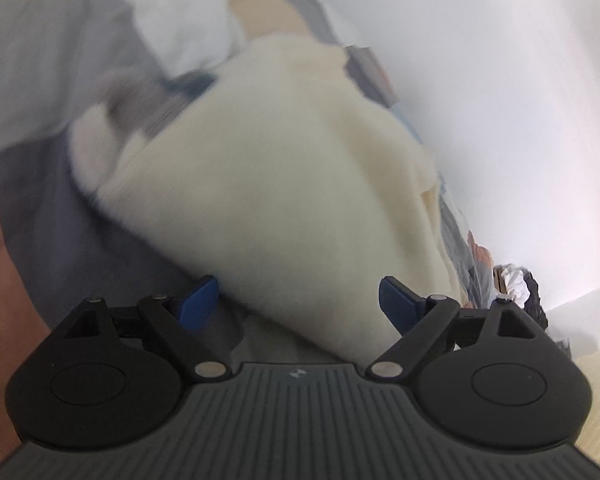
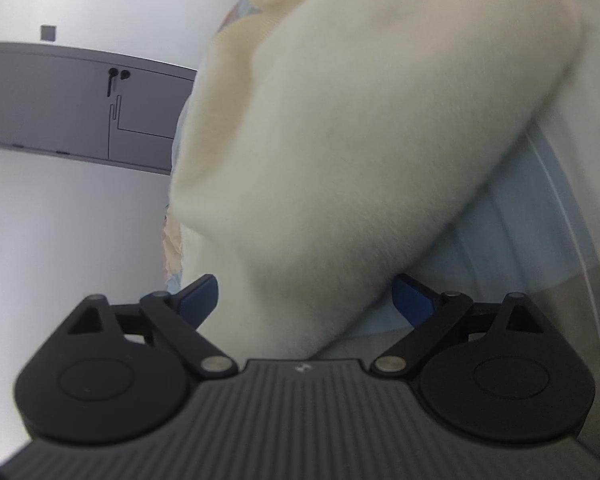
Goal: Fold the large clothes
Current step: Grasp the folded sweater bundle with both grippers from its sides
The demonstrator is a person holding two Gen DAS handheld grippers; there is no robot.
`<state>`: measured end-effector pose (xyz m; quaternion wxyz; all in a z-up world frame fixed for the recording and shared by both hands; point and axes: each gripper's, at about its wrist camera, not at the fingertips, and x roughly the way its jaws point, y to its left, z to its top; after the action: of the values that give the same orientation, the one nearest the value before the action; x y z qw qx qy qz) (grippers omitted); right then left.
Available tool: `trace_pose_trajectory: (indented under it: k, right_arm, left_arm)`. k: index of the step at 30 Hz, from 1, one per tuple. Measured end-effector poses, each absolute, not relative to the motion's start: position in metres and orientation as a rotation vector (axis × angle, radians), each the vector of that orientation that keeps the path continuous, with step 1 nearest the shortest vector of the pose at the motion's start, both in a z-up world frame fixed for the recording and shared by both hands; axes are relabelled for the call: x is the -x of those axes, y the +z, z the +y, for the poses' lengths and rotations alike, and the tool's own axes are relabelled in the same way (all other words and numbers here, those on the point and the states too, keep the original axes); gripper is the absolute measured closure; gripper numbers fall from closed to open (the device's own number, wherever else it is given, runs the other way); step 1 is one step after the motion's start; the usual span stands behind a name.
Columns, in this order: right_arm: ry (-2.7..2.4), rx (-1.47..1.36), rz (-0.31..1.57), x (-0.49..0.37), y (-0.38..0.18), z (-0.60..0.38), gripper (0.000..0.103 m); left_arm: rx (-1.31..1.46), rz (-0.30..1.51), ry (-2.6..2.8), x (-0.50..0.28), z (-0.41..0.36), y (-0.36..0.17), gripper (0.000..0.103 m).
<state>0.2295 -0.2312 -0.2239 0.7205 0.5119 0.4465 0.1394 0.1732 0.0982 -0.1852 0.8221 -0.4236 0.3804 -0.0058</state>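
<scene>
A large cream fleecy garment lies bunched on a grey surface in the left wrist view. Its near end reaches between the blue pads of my left gripper, which stands open and wide, with the pads not pressing on the cloth. In the right wrist view the same cream garment fills the middle. Its lower end hangs between the blue fingertips of my right gripper, also open with the pads clear of the cloth. Both views are blurred.
A white cloth lies beyond the garment on the grey sheet. A person's arm shows at the left edge. A clothes pile sits by the white wall. Light blue striped fabric lies under the garment; a grey panel hangs on the wall.
</scene>
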Motion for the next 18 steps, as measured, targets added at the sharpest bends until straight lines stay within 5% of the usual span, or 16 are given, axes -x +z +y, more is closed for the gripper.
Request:
trace_pose_trajectory:
  k: [13, 18]
  right_arm:
    - [0.243, -1.209, 0.919, -0.237, -0.23, -0.246, 0.01]
    - [0.187, -1.14, 0.89, -0.238, -0.229, -0.249, 0.029]
  left_arm:
    - [1.405, 0.706, 0.037, -0.186, 0.153, -0.241, 0.017]
    - [1.36, 0.741, 0.059, -0.2, 0.157, -0.238, 0.031]
